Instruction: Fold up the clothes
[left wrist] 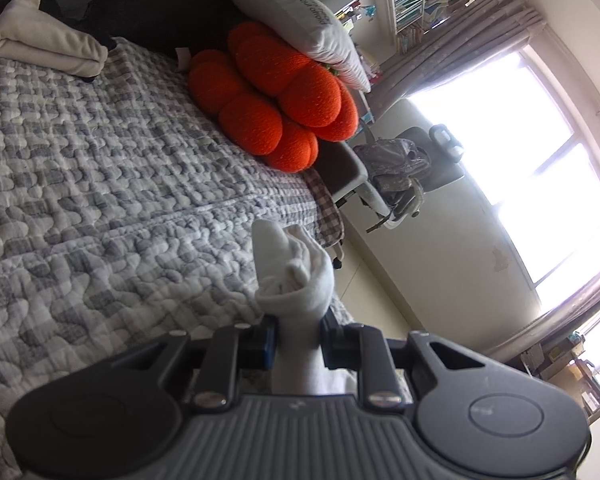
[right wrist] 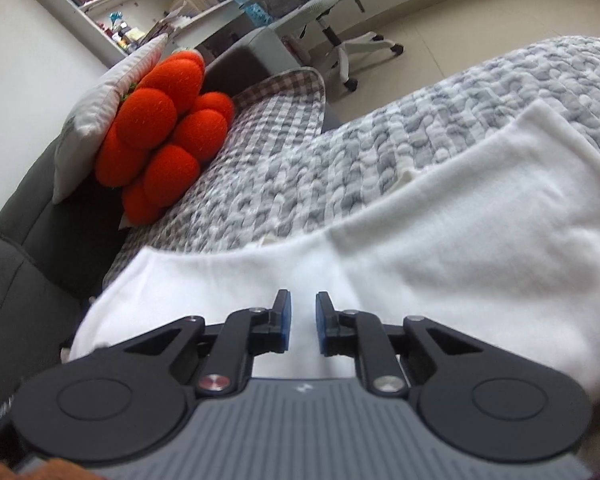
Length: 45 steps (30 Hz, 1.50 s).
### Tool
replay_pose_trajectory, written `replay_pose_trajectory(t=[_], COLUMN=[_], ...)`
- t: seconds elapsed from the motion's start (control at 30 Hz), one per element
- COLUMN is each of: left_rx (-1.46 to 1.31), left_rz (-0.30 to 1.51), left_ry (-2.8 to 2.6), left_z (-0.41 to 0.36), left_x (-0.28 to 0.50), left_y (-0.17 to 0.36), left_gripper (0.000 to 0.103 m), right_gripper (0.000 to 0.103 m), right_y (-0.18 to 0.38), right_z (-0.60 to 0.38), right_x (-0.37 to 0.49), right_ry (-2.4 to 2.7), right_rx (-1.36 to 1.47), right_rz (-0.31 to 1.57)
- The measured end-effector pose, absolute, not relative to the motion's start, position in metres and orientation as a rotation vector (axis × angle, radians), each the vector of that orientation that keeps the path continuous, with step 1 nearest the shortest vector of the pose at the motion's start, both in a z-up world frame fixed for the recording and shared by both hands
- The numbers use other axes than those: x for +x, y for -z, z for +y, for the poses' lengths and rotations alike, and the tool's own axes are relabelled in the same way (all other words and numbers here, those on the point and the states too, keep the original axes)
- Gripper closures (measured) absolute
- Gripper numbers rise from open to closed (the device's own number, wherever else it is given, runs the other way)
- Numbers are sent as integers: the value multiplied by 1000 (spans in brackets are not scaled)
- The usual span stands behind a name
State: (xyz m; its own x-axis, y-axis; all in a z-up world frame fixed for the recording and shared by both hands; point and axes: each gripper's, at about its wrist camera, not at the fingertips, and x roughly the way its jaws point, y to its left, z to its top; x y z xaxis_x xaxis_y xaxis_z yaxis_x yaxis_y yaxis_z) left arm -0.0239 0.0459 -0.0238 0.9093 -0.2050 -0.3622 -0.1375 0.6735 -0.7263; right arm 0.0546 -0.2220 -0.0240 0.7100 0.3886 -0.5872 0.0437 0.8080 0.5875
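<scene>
Pinching a bunched fold of white cloth (left wrist: pixel 296 280), the left gripper (left wrist: pixel 298 334) has its jaws closed on the fabric, which sticks out past the fingertips in a crumpled peak and runs back between the fingers toward the gripper body. Beyond that peak lies a grey-and-white quilt (left wrist: pixel 112 184); farther ahead and slightly left of the jaws sits an orange cushion (left wrist: pixel 276 104) with a grey pillow (left wrist: pixel 296 20) leaning on it, and far to the left rests a folded cream garment (left wrist: pixel 44 40). The right gripper (right wrist: pixel 302 322) hangs over the same white cloth (right wrist: pixel 440 240), which spreads flat beneath and ahead of its fingers and stretches off to the right across the quilt (right wrist: pixel 380 136). Its jaws stand narrowly apart, with a slim gap between the blue pads (right wrist: pixel 285 320); whether any fabric is caught between them cannot be told. Ahead and left of these jaws sits the orange cushion (right wrist: pixel 160 128), and straight ahead in the distance stands an office chair (right wrist: pixel 332 20).
</scene>
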Motion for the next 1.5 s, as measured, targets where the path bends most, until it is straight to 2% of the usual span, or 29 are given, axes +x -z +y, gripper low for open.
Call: replay_pose_trajectory(t=[0.27,0.37,0.43,0.47,0.57,0.77,0.83,0.9,1.43,1.5], left_rx=[-839,-824,-810,-812,-815,-803,-790,-772,-592,-563], left_rz=[407,400,387,383,371,361,363,368,535,559], left_ry=[75,87,92,98,120,201,231,264,434,454], left_z=[35,26,21,19,11,-15,-26,-39,-107,-111], left_x=[-28,-30,-30,-31,-32,-32,-33,-34,-27,-26], left_y=[10,7,5,4,-1,-7,-8,-8,22,27], left_gripper=[82,82,82,82,82,82,82,82,82,81], right_gripper=[88,98,97,96,81,80,76,61,55,51], right_y=[33,41,42,42,38,24,21,19,21,23], right_z=[-229,-229,-233,-237,-250,-277,-287,-298,-380,-382], right_x=[38,39,40,39,38,33,30,28,9,9], right_ry=[-232,-238,-241,-246,-263,-255,-243,-227,-129,-130], right_rx=[686,699,735,768,852,928,953,979,1231,1248], right_rz=[854,860,868,868,867,816,794,770,625,631])
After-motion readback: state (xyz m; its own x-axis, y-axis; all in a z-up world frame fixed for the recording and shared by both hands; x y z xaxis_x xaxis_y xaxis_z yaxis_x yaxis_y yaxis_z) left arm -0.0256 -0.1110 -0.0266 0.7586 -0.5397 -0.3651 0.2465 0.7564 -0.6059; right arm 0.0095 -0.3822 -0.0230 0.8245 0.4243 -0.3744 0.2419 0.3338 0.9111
